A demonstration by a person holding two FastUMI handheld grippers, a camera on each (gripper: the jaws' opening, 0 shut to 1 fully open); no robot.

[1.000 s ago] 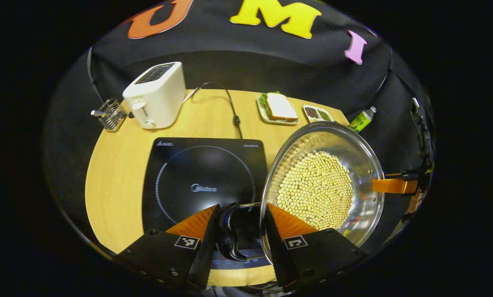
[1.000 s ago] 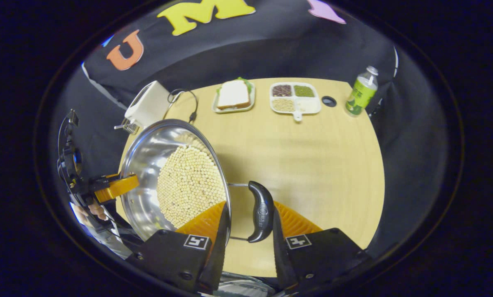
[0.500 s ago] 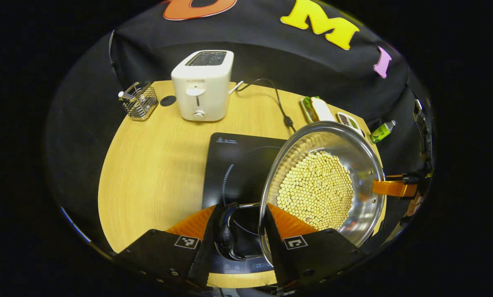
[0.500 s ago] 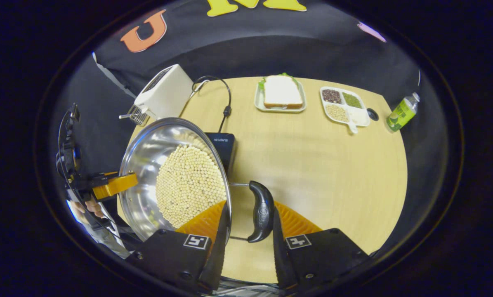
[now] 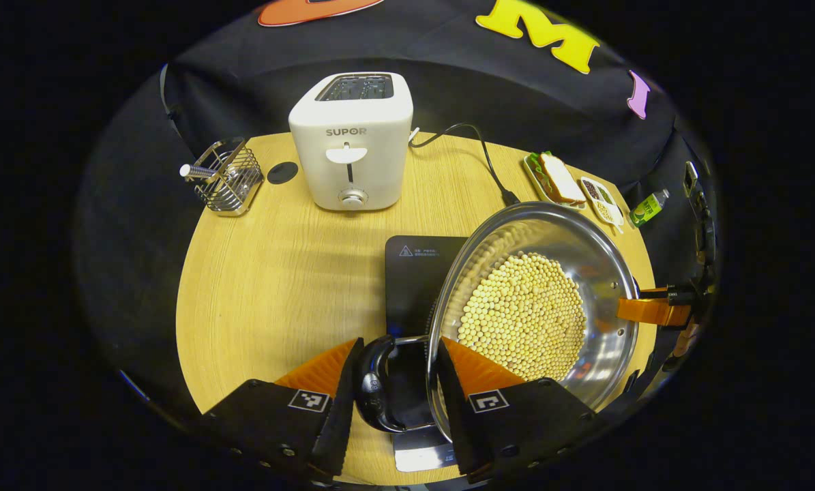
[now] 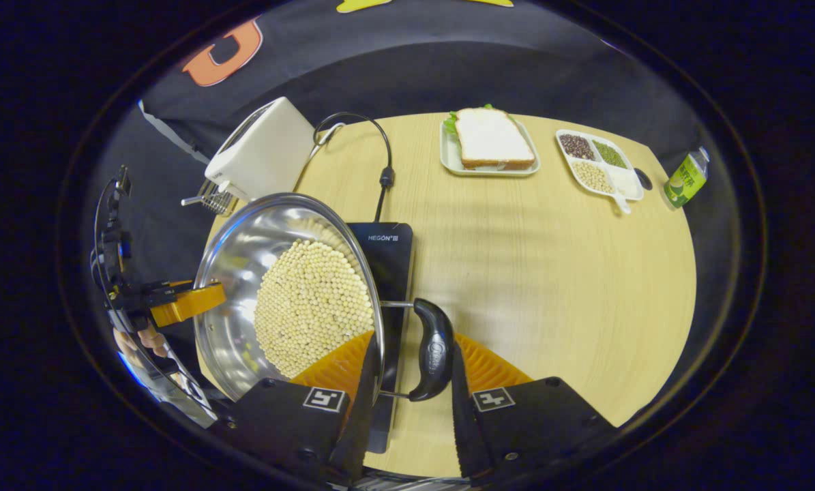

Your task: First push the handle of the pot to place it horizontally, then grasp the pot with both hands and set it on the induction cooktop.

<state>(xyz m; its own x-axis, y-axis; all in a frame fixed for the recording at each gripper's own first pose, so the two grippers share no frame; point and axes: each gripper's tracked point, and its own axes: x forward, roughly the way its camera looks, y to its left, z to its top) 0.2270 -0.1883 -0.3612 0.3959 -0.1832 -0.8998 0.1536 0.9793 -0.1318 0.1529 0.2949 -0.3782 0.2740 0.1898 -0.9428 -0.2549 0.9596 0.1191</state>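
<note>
Gripping a black side handle (image 5: 374,393) of the steel pot (image 5: 605,354), the left gripper (image 5: 393,402) has both orange fingers pressed against the grip, one on each flank. The right gripper (image 6: 410,382) is clenched the same way on the opposite handle (image 6: 434,358), and in the left gripper view its orange finger shows at the far rim of the pot. So the pot hangs between the two grippers, its bowl lined with a bed of pale round beads (image 5: 526,317) (soybeans, by the look of them). Below it and just ahead of both grippers lies the black induction cooktop (image 5: 417,273) on the wooden counter (image 5: 277,273); the pot overlaps the cooktop's near part, though whether its base touches the glass I cannot tell. Beyond the left gripper stands a white toaster (image 5: 352,140), with a small wire basket (image 5: 226,177) off to its left side. Farther past the right gripper sit a sandwich on a tray (image 6: 490,140), a divided dish of grains (image 6: 599,170) and a green bottle (image 6: 685,179) at the counter's far edge. A hand (image 6: 149,337) shows behind the left gripper in the right gripper view.
</note>
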